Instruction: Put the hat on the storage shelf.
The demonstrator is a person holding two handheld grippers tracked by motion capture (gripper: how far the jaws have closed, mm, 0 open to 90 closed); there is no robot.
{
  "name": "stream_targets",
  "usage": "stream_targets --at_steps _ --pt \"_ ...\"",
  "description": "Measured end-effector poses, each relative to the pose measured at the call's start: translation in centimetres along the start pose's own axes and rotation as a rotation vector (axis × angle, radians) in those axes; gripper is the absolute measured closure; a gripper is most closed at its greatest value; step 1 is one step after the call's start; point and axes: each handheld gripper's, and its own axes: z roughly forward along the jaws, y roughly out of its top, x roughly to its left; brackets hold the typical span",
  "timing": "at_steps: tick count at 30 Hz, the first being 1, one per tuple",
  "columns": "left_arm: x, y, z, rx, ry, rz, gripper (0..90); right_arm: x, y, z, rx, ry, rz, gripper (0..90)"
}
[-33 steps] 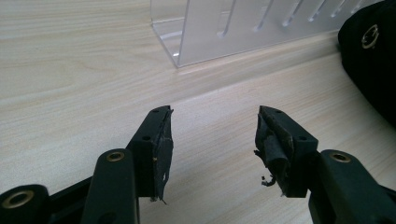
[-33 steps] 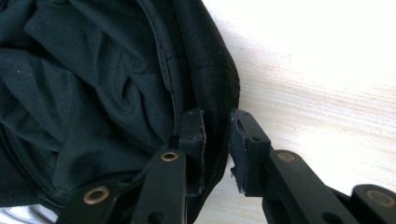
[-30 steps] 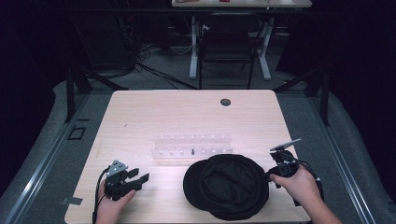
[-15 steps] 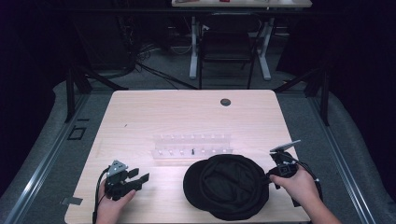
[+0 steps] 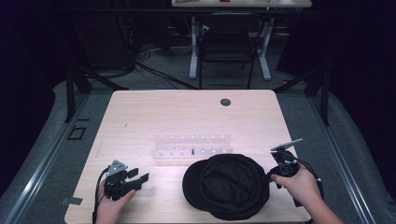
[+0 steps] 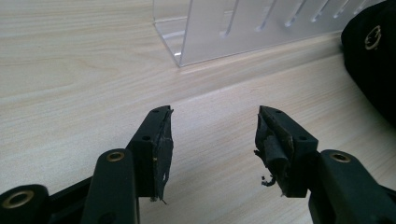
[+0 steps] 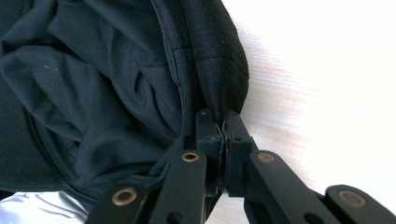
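A soft, round black cap (image 5: 227, 185) lies crown-down near the front right of the pale wooden table (image 5: 187, 112), its crumpled lining showing. The right gripper (image 7: 222, 125), its jaws having just been closing, pinches the cap's stitched edge, apparently a thin fold of fabric. The left gripper (image 6: 212, 135) rests wide apart and empty at the near left, short of a clear, slotted plastic rack (image 5: 191, 145).

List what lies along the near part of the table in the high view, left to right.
left gripper → black hat → right gripper, shut on the hat's rim.
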Motion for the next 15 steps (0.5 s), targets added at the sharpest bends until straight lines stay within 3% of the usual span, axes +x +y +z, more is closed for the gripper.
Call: stream_targets --at_steps 6,8,11,15 --pt "0.0 0.0 0.0 0.001 0.001 0.0 46.2 0.7 -0.1 -0.4 -0.011 -0.013 0.004 87.8" --pt "0.0 0.0 0.0 0.001 0.0 -0.001 46.2 0.7 0.1 -0.7 0.024 -0.021 -0.022 87.7" --pt "-0.1 0.0 0.0 0.002 -0.001 -0.001 46.2 1.0 0.1 -0.7 0.01 -0.025 0.001 87.6" --pt "0.0 0.0 0.1 0.002 -0.001 -0.003 46.2 1.1 0.3 -1.0 0.034 -0.032 -0.013 87.6"
